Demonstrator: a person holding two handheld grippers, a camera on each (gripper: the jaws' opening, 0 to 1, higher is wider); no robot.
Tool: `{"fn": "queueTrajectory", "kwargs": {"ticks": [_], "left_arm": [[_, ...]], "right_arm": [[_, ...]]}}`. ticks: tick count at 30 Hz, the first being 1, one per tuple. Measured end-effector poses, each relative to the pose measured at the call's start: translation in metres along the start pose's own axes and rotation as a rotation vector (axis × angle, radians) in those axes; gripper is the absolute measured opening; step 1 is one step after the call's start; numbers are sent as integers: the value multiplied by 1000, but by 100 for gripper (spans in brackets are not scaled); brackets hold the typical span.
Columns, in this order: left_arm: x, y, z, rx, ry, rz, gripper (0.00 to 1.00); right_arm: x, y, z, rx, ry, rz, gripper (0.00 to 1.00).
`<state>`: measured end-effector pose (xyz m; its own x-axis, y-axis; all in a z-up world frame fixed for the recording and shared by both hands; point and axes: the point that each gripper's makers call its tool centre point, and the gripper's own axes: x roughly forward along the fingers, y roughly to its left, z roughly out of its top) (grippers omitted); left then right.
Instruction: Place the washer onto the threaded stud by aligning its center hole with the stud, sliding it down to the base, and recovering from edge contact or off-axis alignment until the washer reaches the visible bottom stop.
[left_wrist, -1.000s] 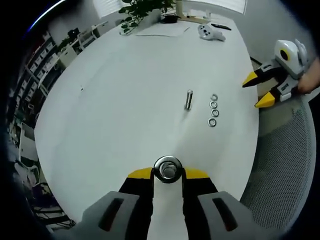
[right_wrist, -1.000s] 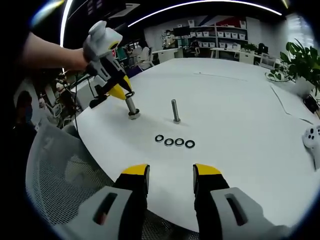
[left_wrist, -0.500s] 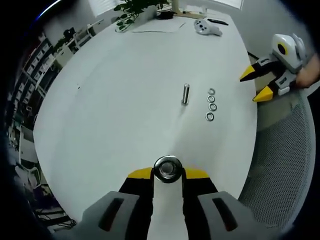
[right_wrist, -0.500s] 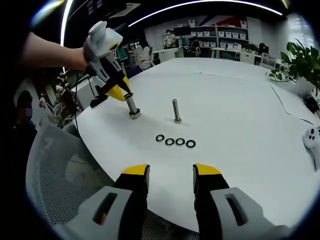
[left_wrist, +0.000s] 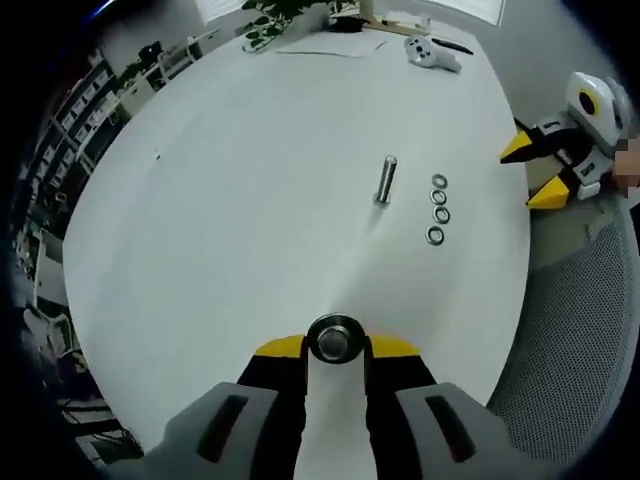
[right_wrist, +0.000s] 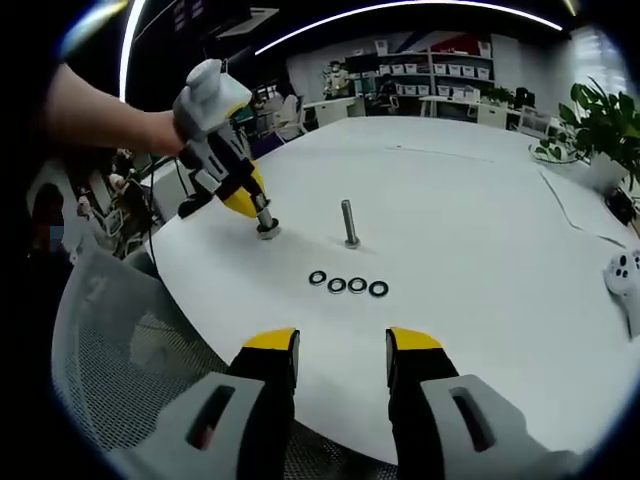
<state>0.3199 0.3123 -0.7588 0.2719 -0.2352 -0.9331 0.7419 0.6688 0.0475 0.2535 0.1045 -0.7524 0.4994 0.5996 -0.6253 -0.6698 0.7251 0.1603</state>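
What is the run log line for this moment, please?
left gripper: shut on stud | right gripper: open | four washers: on table

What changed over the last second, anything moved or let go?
Little. In the right gripper view the left gripper has slid lower on the stud that it is shut on, so less of the shaft shows below its tips. The stud's base stayed put on the table. The free stud and the four washers lie as before. The right gripper stays open, holding nothing.
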Motion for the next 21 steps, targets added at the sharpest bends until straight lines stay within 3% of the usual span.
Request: {"fn": "queueTrajectory", "kwargs": {"ticks": [12, 21], "left_arm": [[17, -2, -5, 26, 42, -2, 19], [25, -2, -10, 6, 23, -4, 20]], "right_arm": [[0, 0, 0, 0, 1, -1, 37], [0, -1, 0, 2, 3, -3, 37]]}}
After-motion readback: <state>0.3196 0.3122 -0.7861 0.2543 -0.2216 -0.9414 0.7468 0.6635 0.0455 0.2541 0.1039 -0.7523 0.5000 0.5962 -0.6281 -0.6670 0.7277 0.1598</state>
